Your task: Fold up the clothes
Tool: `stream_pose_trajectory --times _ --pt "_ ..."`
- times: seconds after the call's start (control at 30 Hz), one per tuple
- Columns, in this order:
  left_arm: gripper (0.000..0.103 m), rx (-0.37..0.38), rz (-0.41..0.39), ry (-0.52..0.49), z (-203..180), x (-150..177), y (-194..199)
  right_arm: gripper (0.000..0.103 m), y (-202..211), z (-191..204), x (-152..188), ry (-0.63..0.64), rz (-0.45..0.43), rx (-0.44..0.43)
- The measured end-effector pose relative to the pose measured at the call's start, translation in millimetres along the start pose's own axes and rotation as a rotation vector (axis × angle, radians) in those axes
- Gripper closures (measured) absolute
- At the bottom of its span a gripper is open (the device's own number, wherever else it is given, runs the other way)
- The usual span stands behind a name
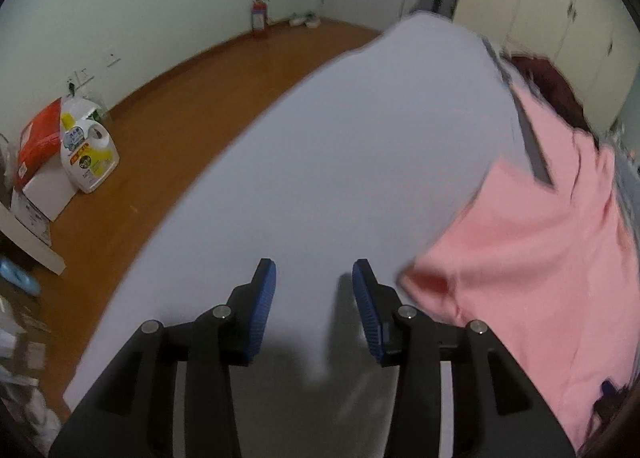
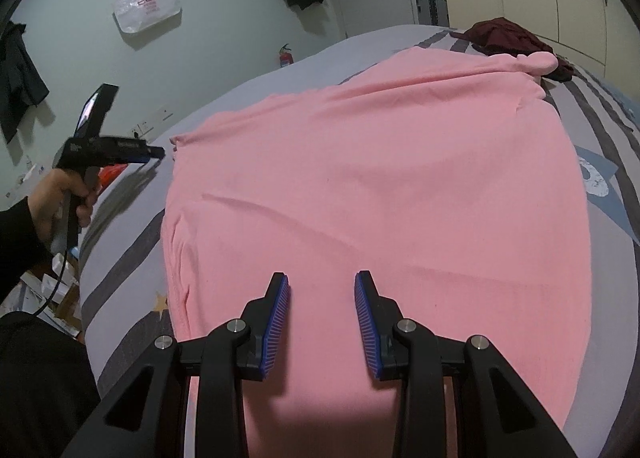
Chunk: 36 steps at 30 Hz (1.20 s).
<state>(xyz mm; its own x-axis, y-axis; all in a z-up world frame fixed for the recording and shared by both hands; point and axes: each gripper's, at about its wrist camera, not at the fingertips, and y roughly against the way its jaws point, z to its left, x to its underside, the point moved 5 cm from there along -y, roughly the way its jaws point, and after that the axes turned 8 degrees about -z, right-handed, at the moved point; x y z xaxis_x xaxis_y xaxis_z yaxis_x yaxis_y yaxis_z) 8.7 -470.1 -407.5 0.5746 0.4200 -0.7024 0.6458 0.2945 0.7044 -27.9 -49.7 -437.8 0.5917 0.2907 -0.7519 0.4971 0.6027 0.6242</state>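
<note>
Bed (image 2: 132, 270): grey cover with darker stripes, fills most of both views. Bare and flat along its left edge, floor beyond.

Pink garment (image 2: 380, 186): spread over the middle of the bed, reaching toward my near edge. Mostly flat, shallow creases running across it. Its far right corner is bunched into a small roll. Left hem is doubled over with a loose corner sticking out toward the bed's left edge. Seen from my left wrist the garment (image 1: 540, 258) lies off to the right, one corner just beside the claw.

Dark red garment (image 2: 512, 38): heaped at the far right corner of the bed, touching the pink roll or nearly; I cannot tell which.

Right claw (image 2: 322, 286): spread, nothing between the pads, hanging above the near part of the pink cloth.

Left claw (image 1: 314, 278): spread, empty, over bare cover at the left side. From the right wrist I see my hand (image 2: 60, 198) holding it just short of the pink corner.

Handling, my judgement: light, soft knit, limp, no stiffness. It will sag and drag if lifted by one point. Best pinched at hem corners, both claws at once, left at the loose left corner, right at the near hem.
</note>
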Motion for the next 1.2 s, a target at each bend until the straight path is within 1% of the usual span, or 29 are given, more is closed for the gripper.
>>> stream_pose_trajectory --times 0.1,0.17,0.27,0.3,0.33,0.47,0.5,0.57,0.6,0.7,0.83,0.97,1.03,1.07,1.13,1.2 --pt "0.065 0.093 -0.040 0.000 -19 -16 2 0.072 1 1 1 0.003 0.001 0.001" --pt "0.065 0.147 -0.027 -0.030 -35 -19 3 0.072 1 1 1 0.002 0.001 0.001" --pt "0.065 0.148 0.019 -0.165 -62 -14 -11 0.072 3 2 3 0.001 0.000 -0.002" --pt "0.065 0.142 0.055 -0.212 -67 -6 -18 0.072 3 2 3 -0.001 0.000 -0.004" --pt "0.065 0.128 0.088 -0.240 -73 -6 -29 0.072 4 2 3 -0.003 0.000 -0.006" --pt "0.065 0.078 0.091 -0.303 -63 15 -27 0.072 6 0 4 -0.005 0.002 -0.012" --pt "0.065 0.056 0.089 -0.303 -57 17 -24 0.072 7 0 5 -0.006 0.003 -0.013" --pt "0.065 0.036 0.092 -0.279 -48 16 -20 0.072 9 0 5 -0.007 0.005 -0.014" --pt "0.065 0.003 0.092 -0.281 -45 14 -18 0.072 11 0 5 -0.009 0.006 -0.014" --pt "0.065 -0.055 0.064 -0.273 -38 6 0 0.072 18 -2 5 -0.023 0.004 -0.011" --pt "0.065 0.042 -0.010 -0.219 -56 -11 40 0.072 40 -9 0 -0.073 -0.031 0.002" --pt "0.065 0.150 -0.068 -0.215 -99 -24 78 0.072 73 -22 -14 -0.101 -0.081 0.057" --pt "0.065 0.188 -0.080 -0.215 -121 -20 96 0.072 90 -29 -23 -0.111 -0.104 0.090" --pt "0.065 0.206 -0.085 -0.216 -139 -22 98 0.072 98 -34 -26 -0.119 -0.114 0.103" --pt "0.065 0.241 -0.084 -0.220 -151 -25 122 0.072 118 -44 -33 -0.134 -0.140 0.138" --pt "0.065 0.276 -0.087 -0.223 -175 -23 131 0.072 137 -55 -38 -0.140 -0.155 0.174"
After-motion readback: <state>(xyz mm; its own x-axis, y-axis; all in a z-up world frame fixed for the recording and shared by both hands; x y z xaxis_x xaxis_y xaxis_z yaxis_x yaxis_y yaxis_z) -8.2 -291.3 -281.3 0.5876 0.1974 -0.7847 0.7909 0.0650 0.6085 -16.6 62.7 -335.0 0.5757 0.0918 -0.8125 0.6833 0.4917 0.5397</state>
